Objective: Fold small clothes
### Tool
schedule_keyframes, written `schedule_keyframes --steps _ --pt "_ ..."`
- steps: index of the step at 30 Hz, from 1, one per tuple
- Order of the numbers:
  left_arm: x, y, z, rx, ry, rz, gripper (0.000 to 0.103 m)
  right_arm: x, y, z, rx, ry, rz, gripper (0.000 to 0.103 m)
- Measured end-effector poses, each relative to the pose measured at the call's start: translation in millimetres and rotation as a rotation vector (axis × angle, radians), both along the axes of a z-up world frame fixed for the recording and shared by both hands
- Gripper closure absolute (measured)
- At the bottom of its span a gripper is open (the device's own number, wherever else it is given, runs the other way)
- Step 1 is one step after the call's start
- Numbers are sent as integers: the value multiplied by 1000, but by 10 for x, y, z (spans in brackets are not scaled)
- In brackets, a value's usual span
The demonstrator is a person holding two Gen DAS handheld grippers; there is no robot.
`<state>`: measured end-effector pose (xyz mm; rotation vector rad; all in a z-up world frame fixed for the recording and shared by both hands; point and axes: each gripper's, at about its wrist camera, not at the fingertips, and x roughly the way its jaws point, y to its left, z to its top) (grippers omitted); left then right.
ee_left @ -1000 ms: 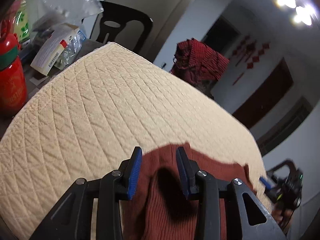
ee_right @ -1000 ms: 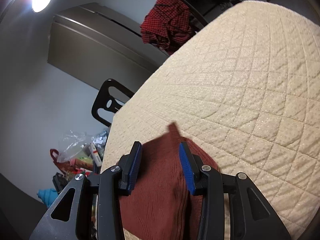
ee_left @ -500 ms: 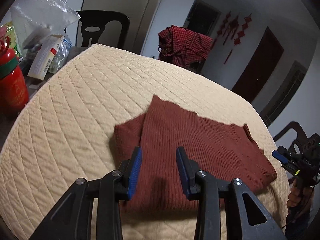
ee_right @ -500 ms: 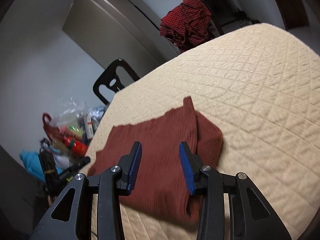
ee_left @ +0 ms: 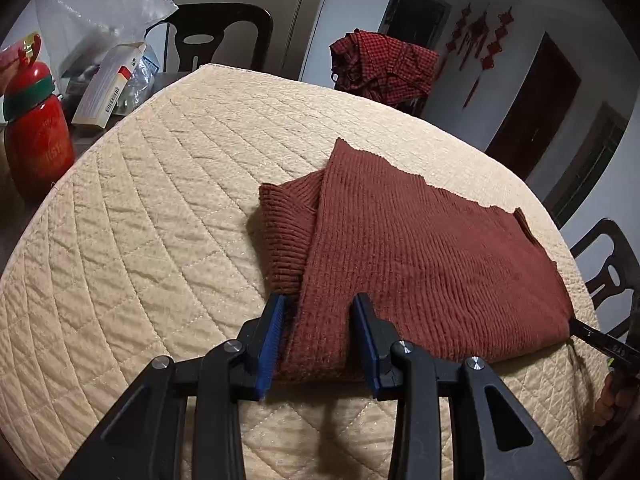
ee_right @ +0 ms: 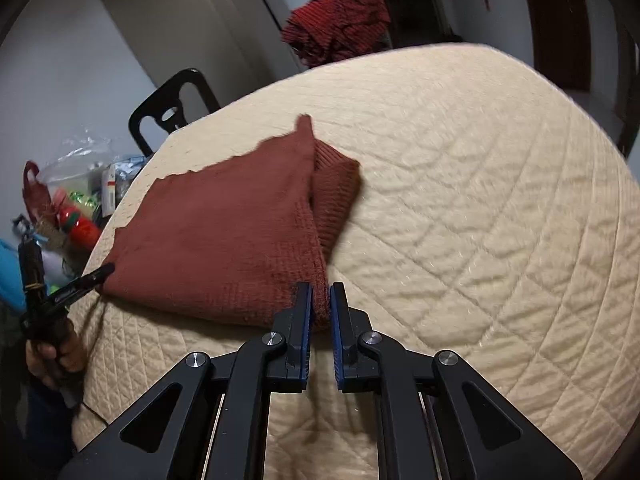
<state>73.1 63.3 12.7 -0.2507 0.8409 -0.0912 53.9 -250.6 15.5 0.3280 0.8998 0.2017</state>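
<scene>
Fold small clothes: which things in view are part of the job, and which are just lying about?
In the job:
rust-brown ribbed knit garment
left gripper
right gripper, just closed on its corner
cream quilted table cover

Lying about:
red bottle
red checked cloth
black chair

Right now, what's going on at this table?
A person with tongs in each hand is folding a rust-brown knit garment on a quilted beige table cover. The right tongs have just been closing and pinch its near corner. The left tongs straddle the other near corner, pads not visibly pressing.
</scene>
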Motion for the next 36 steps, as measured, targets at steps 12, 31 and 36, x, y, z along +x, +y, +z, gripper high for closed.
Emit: schedule_keyframes --steps 12,31,36 --pt "-109 -240 419 53 -110 -46 65 -39 323 343 -64 -122 53 89" --pt "586 -471 173 96 -31 -60 66 762 381 134 -51 -44 22 90" --pt "617 -402 58 119 -36 -49 66 754 231 35 -20 -62 2 92"
